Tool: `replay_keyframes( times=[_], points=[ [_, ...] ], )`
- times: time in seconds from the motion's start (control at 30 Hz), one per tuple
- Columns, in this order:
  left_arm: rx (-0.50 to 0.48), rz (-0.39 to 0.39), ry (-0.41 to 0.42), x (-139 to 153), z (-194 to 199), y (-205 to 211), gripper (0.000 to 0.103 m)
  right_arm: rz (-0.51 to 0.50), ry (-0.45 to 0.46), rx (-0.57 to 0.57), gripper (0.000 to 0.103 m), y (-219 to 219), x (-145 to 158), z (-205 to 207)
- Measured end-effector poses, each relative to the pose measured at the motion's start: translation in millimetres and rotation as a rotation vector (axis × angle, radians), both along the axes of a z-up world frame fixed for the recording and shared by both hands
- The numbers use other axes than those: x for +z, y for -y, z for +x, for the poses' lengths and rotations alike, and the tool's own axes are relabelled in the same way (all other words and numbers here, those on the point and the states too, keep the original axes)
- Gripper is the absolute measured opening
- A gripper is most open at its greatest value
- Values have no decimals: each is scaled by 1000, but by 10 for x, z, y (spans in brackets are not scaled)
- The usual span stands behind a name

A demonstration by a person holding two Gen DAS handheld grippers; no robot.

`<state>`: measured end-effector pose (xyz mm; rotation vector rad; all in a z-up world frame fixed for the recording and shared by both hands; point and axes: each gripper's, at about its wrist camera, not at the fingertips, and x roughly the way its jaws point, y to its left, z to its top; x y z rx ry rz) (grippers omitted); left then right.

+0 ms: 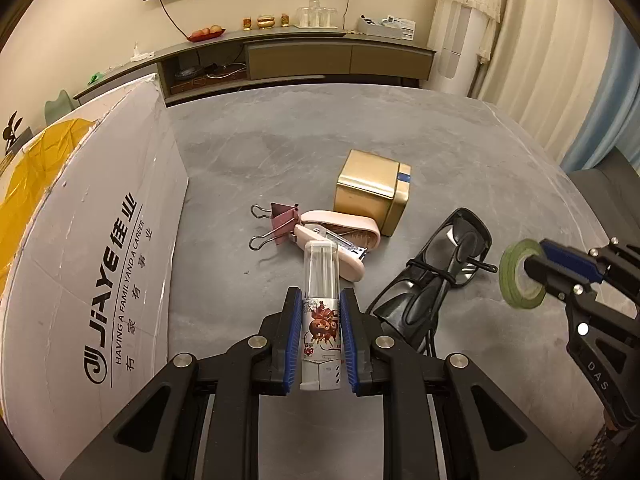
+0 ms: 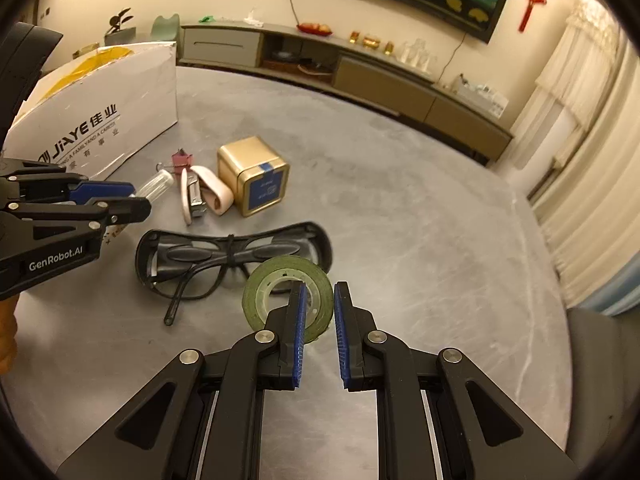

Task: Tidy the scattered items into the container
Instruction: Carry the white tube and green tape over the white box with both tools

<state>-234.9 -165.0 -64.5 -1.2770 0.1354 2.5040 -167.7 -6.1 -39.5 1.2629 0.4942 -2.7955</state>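
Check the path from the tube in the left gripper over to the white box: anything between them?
Nothing visible does. The left gripper is shut on the tube, and the white box stands open just to its left. The binder clip, stapler and gold tin lie ahead, off that path.

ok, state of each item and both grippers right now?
left gripper: shut on tube
tube: held, off the table
right gripper: shut on tape roll
tape roll: held by its rim
stapler: open, on table
gold tin: closed, on its side
safety glasses: folded, on table
binder clip: on table
cardboard box: open
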Motion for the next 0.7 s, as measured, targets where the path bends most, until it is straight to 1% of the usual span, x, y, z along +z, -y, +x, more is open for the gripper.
replay_keyframes(
  times=[0.13, 0.23, 0.33, 0.43, 0.57, 0.7],
  points=[
    [-7, -3, -10, 32, 31, -17, 20, 28, -30, -6, 14, -1, 96, 39],
    [-9, 3, -20, 81, 62, -17, 20, 26, -44, -4, 14, 4, 173, 56],
    [-12, 12, -31, 145, 100, -3, 20, 1, -41, 1, 14, 13, 223, 67],
    [-16, 23, -43, 215, 144, 12, 20, -57, -17, 9, 14, 18, 249, 59],
    [-22, 38, -61, 322, 208, 15, 20, -200, 39, 25, 14, 8, 313, 63],
    [-26, 53, -81, 436, 283, 54, 20, -296, 72, 46, 15, 73, 377, 90]
  ],
)
